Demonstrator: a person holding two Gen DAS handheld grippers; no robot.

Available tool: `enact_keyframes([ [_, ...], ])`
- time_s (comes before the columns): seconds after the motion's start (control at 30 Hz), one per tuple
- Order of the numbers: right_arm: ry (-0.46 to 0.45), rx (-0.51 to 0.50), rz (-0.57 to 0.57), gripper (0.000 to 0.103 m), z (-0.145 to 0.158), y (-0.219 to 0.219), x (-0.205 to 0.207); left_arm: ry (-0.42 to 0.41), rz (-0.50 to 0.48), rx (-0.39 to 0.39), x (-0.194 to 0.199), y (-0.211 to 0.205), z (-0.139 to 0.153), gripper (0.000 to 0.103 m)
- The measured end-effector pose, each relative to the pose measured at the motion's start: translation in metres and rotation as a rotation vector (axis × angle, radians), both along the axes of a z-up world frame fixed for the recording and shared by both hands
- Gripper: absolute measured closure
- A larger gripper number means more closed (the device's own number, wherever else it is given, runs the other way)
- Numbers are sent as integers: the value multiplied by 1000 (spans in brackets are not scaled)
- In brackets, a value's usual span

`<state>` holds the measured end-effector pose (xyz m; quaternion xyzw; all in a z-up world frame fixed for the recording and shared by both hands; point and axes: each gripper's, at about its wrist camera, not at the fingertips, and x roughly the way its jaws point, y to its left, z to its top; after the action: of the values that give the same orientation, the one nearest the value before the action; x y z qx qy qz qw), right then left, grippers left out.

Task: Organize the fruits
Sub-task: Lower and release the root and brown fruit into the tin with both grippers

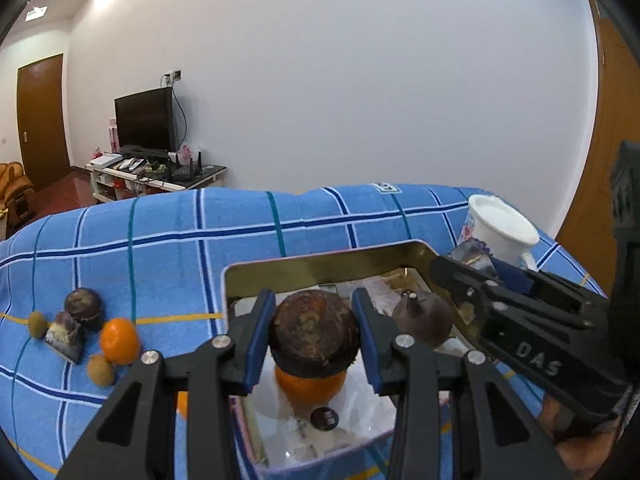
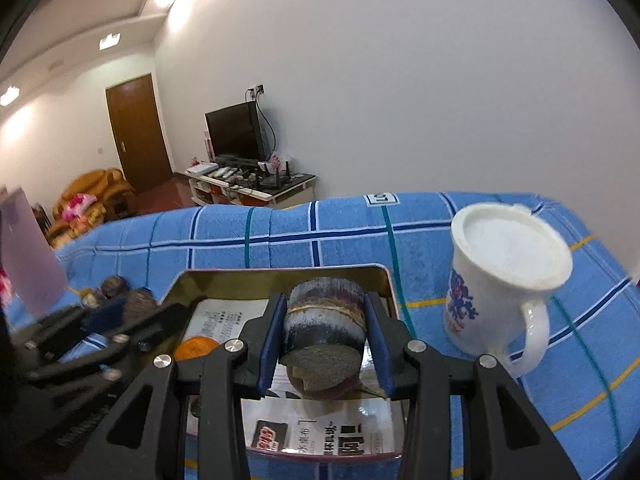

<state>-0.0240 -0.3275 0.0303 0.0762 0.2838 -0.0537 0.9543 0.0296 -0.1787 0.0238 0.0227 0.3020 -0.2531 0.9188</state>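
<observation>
Left gripper (image 1: 314,332): blue pads clamped on a dark brown round fruit (image 1: 314,330), held above the gold tin tray (image 1: 320,266). Below it in the tray: an orange (image 1: 310,388); a second dark fruit (image 1: 422,316) lies just to the right. Right gripper (image 2: 325,340): pads clamped on a cut purple-grey fruit chunk (image 2: 325,324), also over the tray. Loose fruits (image 1: 86,328) rest on the blue checked cloth (image 1: 168,248), well left of the tray. White mug (image 2: 504,276) stands right of the tray.
</observation>
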Motion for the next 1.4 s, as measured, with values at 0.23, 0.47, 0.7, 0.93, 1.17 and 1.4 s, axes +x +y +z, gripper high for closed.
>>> enact_keyframes([
  [0.23,9,146,41,61,-5,-13,12,30,28,57,11,-16,-15,62],
  [0.47,18,114,47,61,-12,-5,28,31,35,79,13,-20,-20,62],
  [0.7,1,124,66,61,-11,-5,40,3,25,115,3,-28,-22,62],
  [0.93,51,156,146,61,-21,6,51,-7,41,130,0,-30,-20,61],
  [1.17,72,143,133,61,-26,11,53,-8,60,128,0,-25,-19,61],
  [1.4,29,179,124,37,-22,5,47,-41,98,136,-7,-19,-16,32],
])
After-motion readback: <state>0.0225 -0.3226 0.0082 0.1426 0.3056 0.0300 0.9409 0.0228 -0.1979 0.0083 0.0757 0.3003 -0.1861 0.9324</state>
